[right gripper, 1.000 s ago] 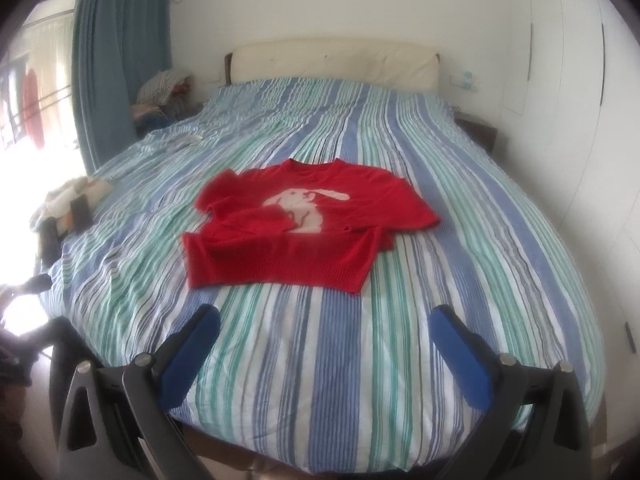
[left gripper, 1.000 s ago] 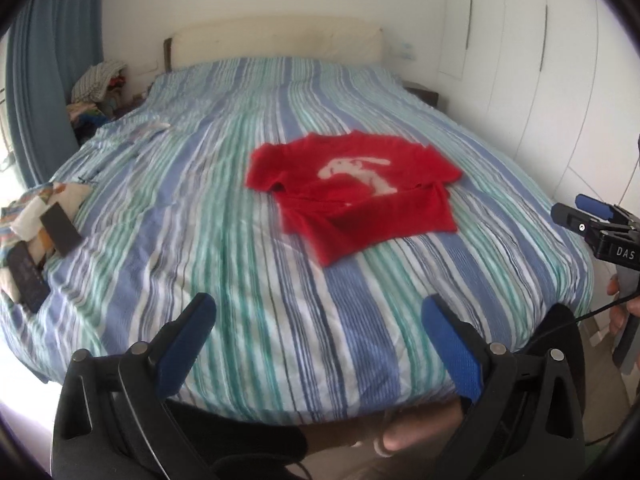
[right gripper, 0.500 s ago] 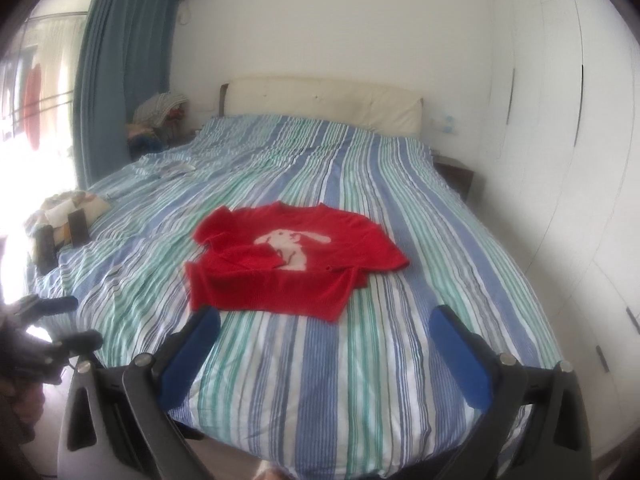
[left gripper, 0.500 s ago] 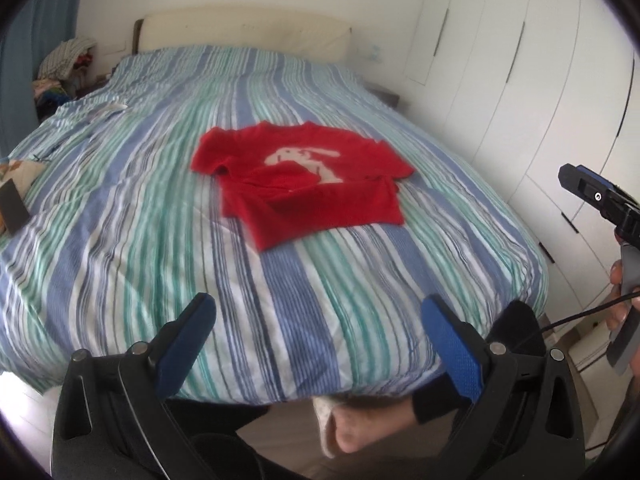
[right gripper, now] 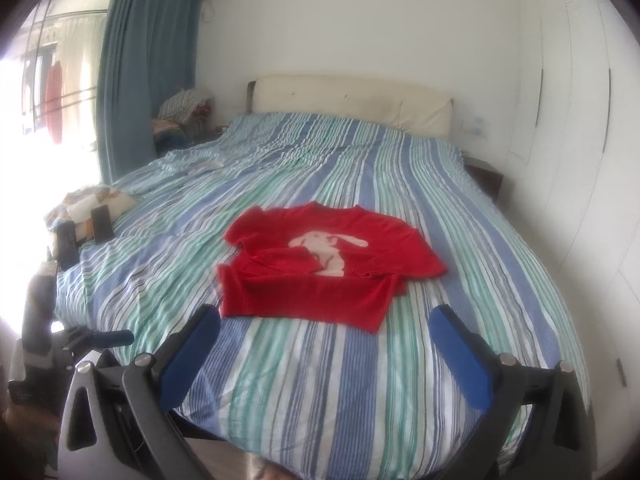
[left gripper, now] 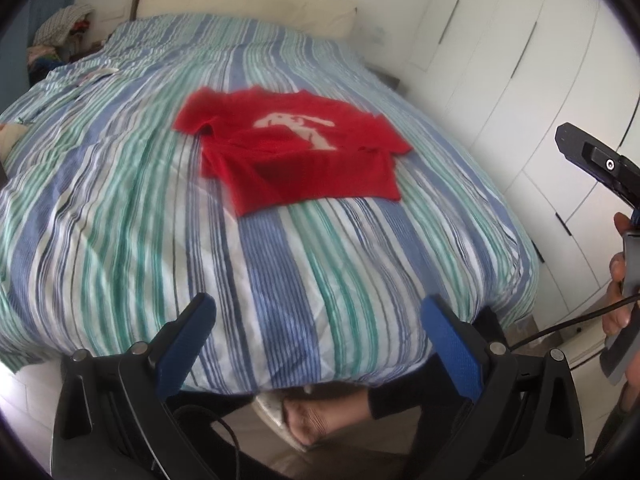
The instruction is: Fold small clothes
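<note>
Both my tools are wide open and hold nothing: left tool (left gripper: 316, 320), right tool (right gripper: 326, 330). The red sweater (right gripper: 332, 270) lies at 12 o'clock on the bed (right gripper: 460, 208).

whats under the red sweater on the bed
The red sweater lies flat on the striped duvet. Whether anything sits beneath it cannot be seen; the knit covers that patch.

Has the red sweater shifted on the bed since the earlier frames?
No. The red sweater lies on the same stripes of the striped duvet, same folds; only the cameras moved.
</note>
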Available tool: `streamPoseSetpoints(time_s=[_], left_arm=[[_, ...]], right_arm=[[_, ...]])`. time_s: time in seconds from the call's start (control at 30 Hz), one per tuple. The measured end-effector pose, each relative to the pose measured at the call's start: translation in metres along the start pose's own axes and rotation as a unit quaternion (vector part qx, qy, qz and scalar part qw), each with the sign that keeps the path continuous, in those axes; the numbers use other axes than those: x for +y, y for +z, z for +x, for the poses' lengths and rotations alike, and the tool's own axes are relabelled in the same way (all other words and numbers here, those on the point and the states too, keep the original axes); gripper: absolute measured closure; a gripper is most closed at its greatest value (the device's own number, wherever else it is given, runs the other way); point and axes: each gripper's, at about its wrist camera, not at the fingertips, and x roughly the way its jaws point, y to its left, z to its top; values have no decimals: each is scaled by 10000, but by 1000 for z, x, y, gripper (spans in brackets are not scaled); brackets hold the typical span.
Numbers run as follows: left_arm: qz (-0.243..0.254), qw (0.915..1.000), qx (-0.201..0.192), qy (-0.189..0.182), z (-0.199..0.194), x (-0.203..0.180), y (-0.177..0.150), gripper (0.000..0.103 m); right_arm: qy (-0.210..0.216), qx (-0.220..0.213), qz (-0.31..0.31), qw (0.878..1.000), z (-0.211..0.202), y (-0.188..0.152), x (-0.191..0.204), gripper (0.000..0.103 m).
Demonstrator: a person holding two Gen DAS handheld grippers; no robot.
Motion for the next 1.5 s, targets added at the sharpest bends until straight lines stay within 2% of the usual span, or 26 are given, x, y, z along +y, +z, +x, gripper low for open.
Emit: streamPoseSetpoints(time_s=[0.13, 0.27, 0.5, 0.7, 0.83, 0.93, 1.1, 1.2, 1.33, 1.5], left_arm=[[44, 10000, 62, 57, 2, -4, -4, 1], [-71, 9998, -36, 178, -2, 0, 4, 1], [-134, 9962, -654, 551, -17, 10, 35, 1], [-167, 9940, -312, 1032, 9, 21, 51, 1], [140, 9916, -48, 1289, 25, 18, 44, 1], [-39, 9927, 65, 1204, 34, 23, 35, 1], [-642, 9955, 89, 687, 45, 31, 32, 1], [-503, 9967, 96, 636, 50, 19, 39, 1], [-289, 9984, -108, 470, 47, 6, 48, 1], [-214, 9991, -206, 307, 46, 4, 55, 1]], right_arm=[[100, -41, 153, 9998, 5, 1, -5, 0], [188, -169, 272, 9993, 3, 2, -16, 0], [-144, -741, 605, 9953, -12, 11, -57, 0], [-236, -982, 1220, 9874, -9, 12, -93, 0], [-306, -724, 1440, 9865, 14, 7, -102, 0], [-212, -382, 1544, 9870, 35, -9, -102, 0], [44, 36, 1494, 9888, 57, -31, -95, 0], [123, 69, 1412, 9899, 59, -37, -94, 0], [95, 28, 1313, 9913, 59, -38, -94, 0], [110, 29, 1208, 9926, 66, -30, -90, 0]])
